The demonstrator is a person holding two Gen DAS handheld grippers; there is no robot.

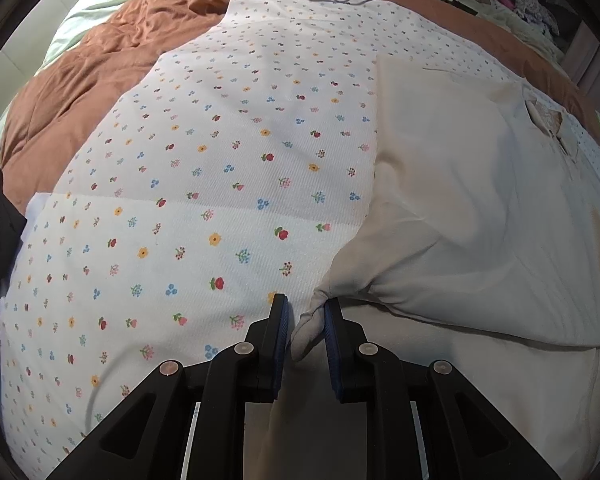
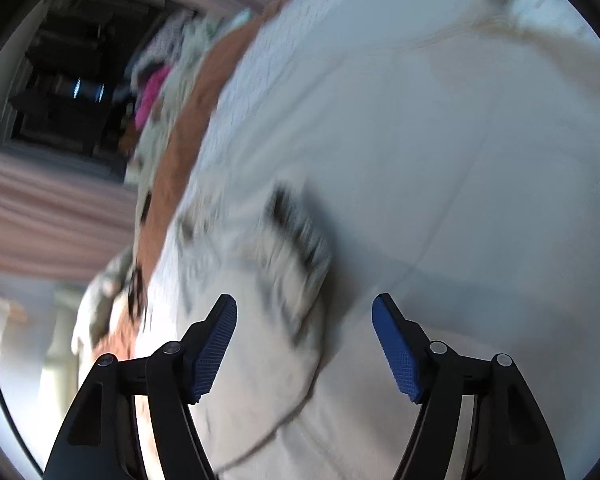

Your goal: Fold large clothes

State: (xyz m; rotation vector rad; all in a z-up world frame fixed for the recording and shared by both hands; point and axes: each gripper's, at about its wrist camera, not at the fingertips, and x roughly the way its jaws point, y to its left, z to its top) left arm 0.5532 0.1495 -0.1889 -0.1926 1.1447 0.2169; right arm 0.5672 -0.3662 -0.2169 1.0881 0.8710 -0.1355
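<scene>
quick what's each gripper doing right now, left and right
Left gripper: closed on a bunched corner of the cream garment.
Right gripper: open, holding nothing, above the garment.

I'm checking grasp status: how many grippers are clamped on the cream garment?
1. The left gripper pinches a corner of the plain cream garment; the right gripper hovers open above it.

No readable text, label, brand, number or sign is showing in either view. The floral sheet [image 1: 204, 208] is carrying only small printed flowers, and the dark marks at about 9 o'clock on the cream garment [image 2: 440, 168] are blurring past reading.
</scene>
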